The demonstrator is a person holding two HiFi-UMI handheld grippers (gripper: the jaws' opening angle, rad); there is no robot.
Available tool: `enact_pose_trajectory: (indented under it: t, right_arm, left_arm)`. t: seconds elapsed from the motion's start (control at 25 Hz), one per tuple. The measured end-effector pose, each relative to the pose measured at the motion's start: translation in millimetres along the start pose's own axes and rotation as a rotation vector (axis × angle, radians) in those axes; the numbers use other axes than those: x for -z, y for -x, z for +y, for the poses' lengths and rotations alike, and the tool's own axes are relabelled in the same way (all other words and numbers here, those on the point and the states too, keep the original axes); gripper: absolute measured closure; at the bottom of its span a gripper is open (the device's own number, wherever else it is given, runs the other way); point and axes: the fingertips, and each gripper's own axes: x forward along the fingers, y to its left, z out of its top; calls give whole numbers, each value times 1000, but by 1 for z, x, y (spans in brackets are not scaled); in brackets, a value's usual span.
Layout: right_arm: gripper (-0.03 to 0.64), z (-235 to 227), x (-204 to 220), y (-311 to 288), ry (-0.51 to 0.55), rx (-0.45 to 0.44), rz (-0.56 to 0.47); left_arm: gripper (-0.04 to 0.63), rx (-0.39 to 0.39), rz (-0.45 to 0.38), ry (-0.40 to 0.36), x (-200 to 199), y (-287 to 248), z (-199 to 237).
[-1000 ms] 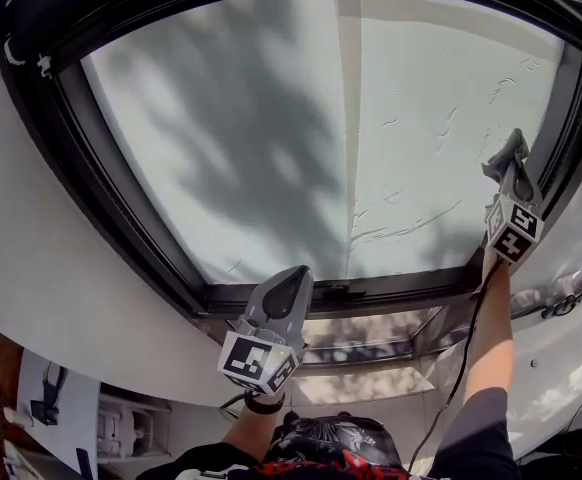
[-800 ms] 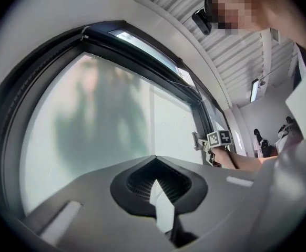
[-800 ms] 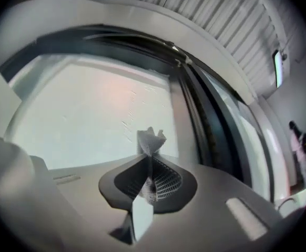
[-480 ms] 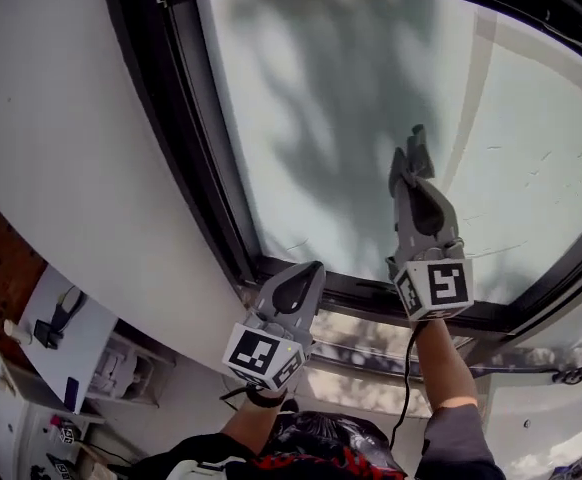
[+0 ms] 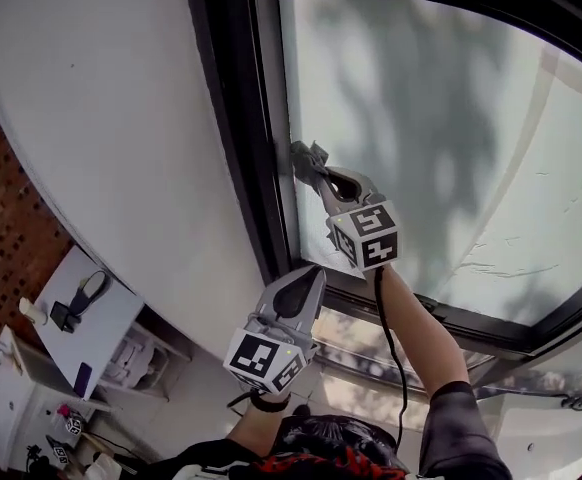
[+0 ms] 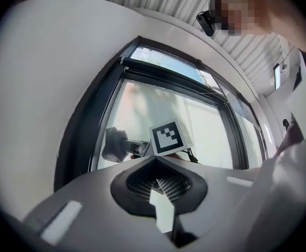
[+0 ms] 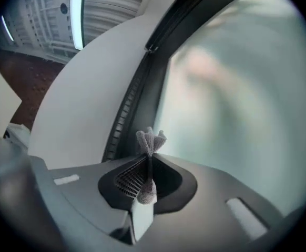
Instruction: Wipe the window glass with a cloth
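Observation:
The window glass [image 5: 431, 118] fills the upper right of the head view, inside a black frame [image 5: 233, 118]. My right gripper [image 5: 309, 160] is shut on a small grey cloth [image 5: 304, 154] and presses it against the glass beside the frame's left upright. In the right gripper view the cloth [image 7: 151, 139] sticks out, bunched, from between the shut jaws of the right gripper [image 7: 149, 159]. My left gripper [image 5: 298, 286] hangs lower, near the bottom rail, shut and holding nothing. From the left gripper [image 6: 157, 166] view, the cloth [image 6: 113, 143] shows on the glass [image 6: 205, 135].
A white wall [image 5: 101, 118] curves left of the frame, with brick [image 5: 1, 218] beyond it. A white shelf [image 5: 81, 313] with small items sits at the lower left. A black cable [image 5: 391, 338] trails from the right gripper. A person [image 6: 279, 14] stands at the upper right.
My right gripper has swept the cloth leftward across the glass, from the right edge to the left upright. The head view has turned left with it. The left gripper stayed low.

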Motion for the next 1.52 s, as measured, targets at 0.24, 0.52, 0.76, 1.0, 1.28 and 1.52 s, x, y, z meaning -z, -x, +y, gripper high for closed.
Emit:
enact_pose_trajectory:
  t: [0.24,0.52,0.76,1.0,1.28,1.52]
  right_arm:
    - [591,-121,-21,166,36,325,-148]
    - [592,-278,-23,444,8,894,-162]
    - [592,-344,-8,605,6,1356,-85]
    - [592,-262,-31,478,83,1034,-246]
    - [592,-73,-16,184,-54,234,-253]
    - [592,22,15,13,-152,-74,-74]
  left_arm:
    - [604,118,-5,39,10,-33,-33]
    - [606,261,-13,68,17,-78,-107]
    - [611,277,20,69,33,-92,-136]
    - [611,230,19,39,29,-90,-130]
    - [612,19,16,11,22,-45,-53]
    - [612,-108,3,-6,4,-2,-4]
